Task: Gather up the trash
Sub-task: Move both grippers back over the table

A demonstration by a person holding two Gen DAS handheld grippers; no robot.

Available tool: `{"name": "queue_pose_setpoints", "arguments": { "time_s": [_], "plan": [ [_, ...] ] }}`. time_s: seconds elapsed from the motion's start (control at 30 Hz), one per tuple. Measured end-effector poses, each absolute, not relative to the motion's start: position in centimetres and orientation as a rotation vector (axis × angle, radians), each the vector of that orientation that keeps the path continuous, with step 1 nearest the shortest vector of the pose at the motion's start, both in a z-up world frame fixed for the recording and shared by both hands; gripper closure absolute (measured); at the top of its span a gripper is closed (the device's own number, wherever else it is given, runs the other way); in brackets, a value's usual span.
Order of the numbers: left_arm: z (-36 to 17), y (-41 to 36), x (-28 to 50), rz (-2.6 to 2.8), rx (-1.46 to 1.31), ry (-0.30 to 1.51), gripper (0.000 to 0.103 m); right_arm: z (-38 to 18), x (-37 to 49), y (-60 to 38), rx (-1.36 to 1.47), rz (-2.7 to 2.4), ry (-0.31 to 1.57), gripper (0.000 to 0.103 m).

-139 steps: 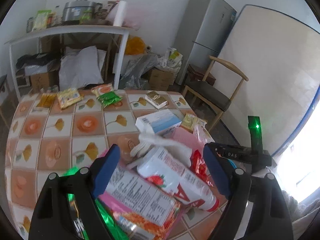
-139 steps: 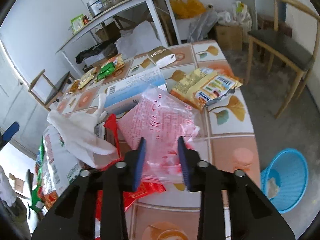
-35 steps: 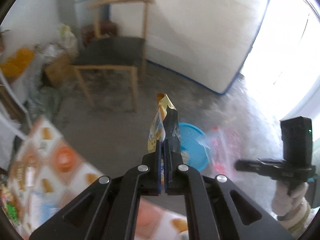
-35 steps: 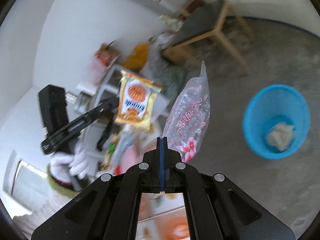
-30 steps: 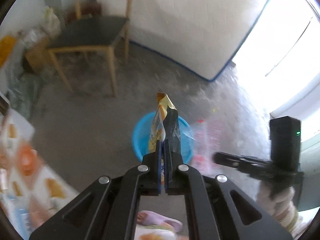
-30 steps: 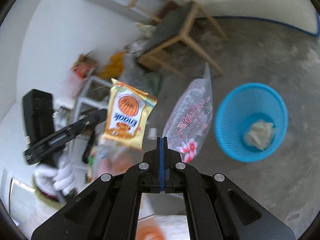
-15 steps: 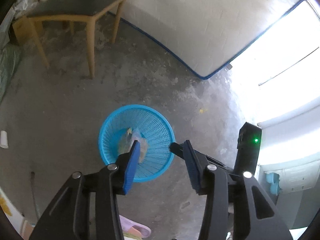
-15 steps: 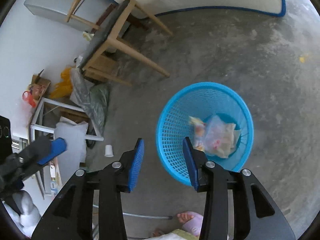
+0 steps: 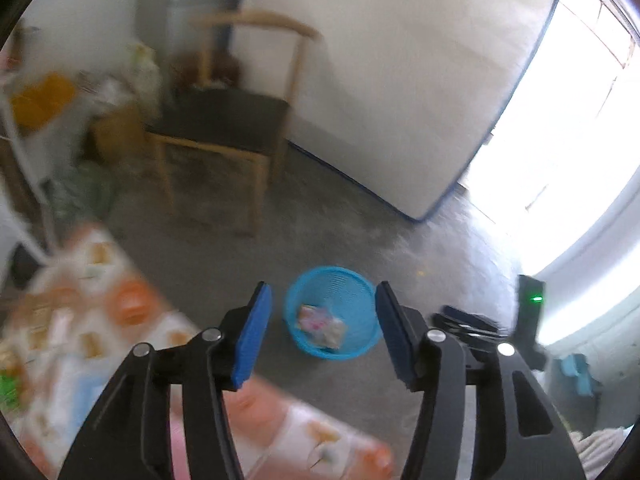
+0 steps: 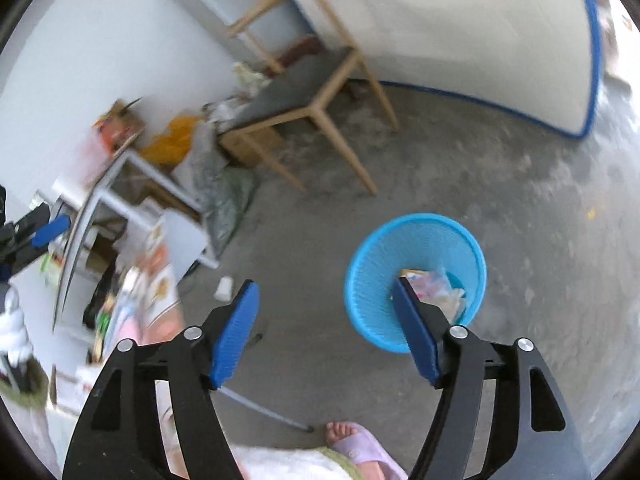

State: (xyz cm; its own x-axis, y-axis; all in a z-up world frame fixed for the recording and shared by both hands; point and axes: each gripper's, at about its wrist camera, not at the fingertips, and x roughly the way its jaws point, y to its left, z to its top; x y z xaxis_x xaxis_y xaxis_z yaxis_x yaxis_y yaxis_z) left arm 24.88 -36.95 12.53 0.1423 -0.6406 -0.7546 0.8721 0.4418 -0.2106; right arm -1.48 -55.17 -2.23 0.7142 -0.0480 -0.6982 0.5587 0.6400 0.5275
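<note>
A blue plastic basket (image 9: pixel 352 300) stands on the concrete floor and holds dropped wrappers (image 9: pixel 322 320). It also shows in the right wrist view (image 10: pixel 372 264) with the wrappers (image 10: pixel 434 286) inside. My left gripper (image 9: pixel 322 330) is open and empty, high above the basket. My right gripper (image 10: pixel 324 324) is open and empty, above the floor left of the basket. The right gripper shows in the left wrist view (image 9: pixel 468 322). The tiled table (image 9: pixel 100 320) with more wrappers is at lower left, blurred.
A wooden chair (image 9: pixel 228 120) stands behind the basket, also in the right wrist view (image 10: pixel 308 92). A white mattress (image 9: pixel 400 80) leans on the wall. Boxes and bags (image 10: pixel 208 152) pile by a white shelf. A foot in a slipper (image 10: pixel 356 442) is below.
Both grippers dropped their wrappers into the basket about half a second ago and opened. Since then both have lifted and swung back toward the table; their jaws are wider.
</note>
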Motion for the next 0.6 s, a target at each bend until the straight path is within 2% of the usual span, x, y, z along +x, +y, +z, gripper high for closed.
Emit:
{"name": "queue_pose_setpoints", "arguments": {
  "time_s": [0.2, 0.37, 0.6],
  "plan": [
    [14.9, -25.0, 24.7, -0.919, 0.272, 0.812, 0.043, -0.4, 0.4, -50.5, 0.875, -0.113, 0.735, 0.033],
    [12.9, -16.1, 22.4, -0.785, 0.168, 0.823, 0.043, -0.5, 4.5, -46.1, 0.927, 0.094, 0.791, 0.033],
    [9.2, -10.4, 19.2, -0.754, -0.056, 0.809, 0.043, -1.1, 10.1, -39.8, 1.01, 0.31, 0.898, 0.033]
  ]
}}
